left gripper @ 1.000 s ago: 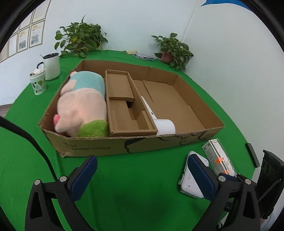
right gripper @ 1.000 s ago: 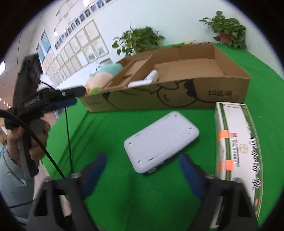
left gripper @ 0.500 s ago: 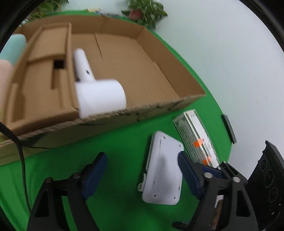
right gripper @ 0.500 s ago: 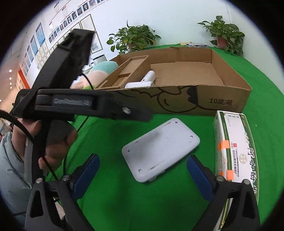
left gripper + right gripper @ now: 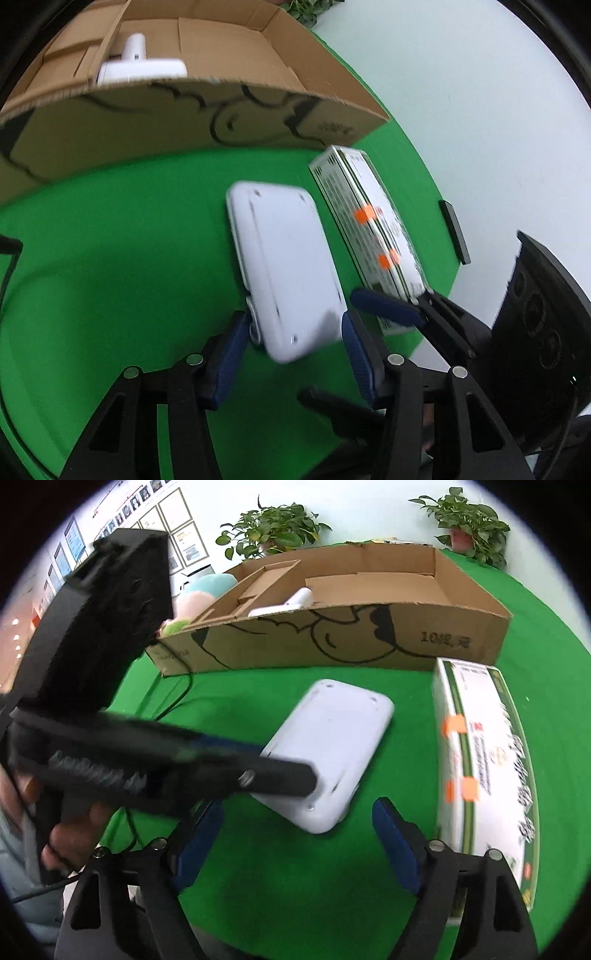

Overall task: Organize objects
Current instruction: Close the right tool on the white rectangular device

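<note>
Straddling the near end of the white device (image 5: 284, 266) with my left gripper (image 5: 291, 354), I am keeping both grippers spread; my right gripper (image 5: 295, 845) is hovering nearby. Device is lying on the green surface (image 5: 110, 258), left of the carton (image 5: 369, 225).

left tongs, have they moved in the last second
Yes. The left tongs have come forward and to the right, away from the box, and now straddle the white device on the cloth.

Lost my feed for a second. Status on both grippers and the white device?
Left gripper open, fingers straddling the white device's near end. Right gripper open, holding nothing. Device flat on the green cloth. Long green-striped box close beside it.
</note>
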